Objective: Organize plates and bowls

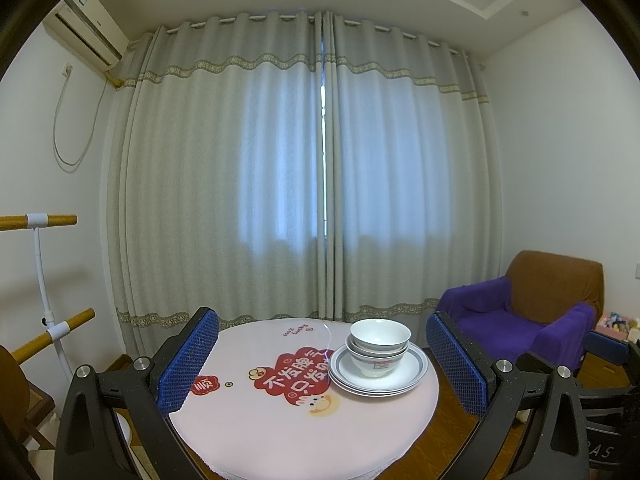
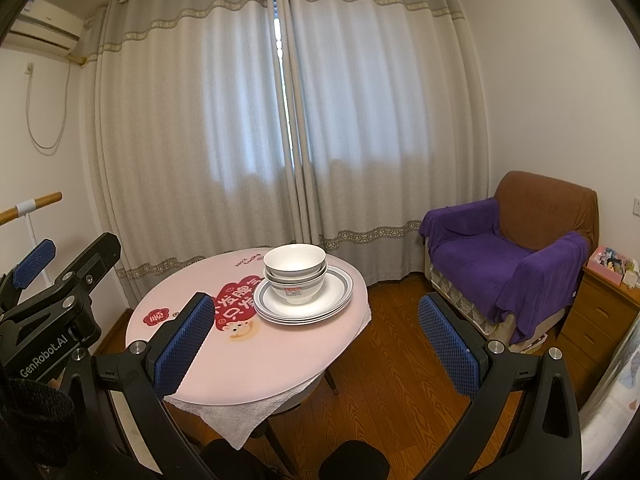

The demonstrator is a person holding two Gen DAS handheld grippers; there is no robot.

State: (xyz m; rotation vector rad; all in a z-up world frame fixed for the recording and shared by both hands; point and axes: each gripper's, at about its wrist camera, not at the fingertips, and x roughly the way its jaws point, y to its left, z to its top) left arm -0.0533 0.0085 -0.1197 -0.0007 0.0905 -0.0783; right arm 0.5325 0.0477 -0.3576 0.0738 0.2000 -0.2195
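A stack of white bowls [image 1: 378,346] sits nested on a stack of white plates with grey rims [image 1: 404,378] on the right side of a round pink table [image 1: 248,432]. The right wrist view shows the same bowls [image 2: 295,270] on the plates [image 2: 332,300] at the far side of the table [image 2: 248,360]. My left gripper [image 1: 322,360] is open and empty, held back above the table's near edge. My right gripper [image 2: 316,344] is open and empty, near the table's right edge, short of the stack.
The tabletop has a red cartoon print [image 1: 296,376] and a white cloth [image 2: 240,412] hanging off its front. An armchair with a purple throw [image 2: 508,256] stands at the right, a wooden drawer cabinet [image 2: 600,320] beside it. Grey curtains [image 1: 304,168] hang behind. The floor is wood [image 2: 400,360].
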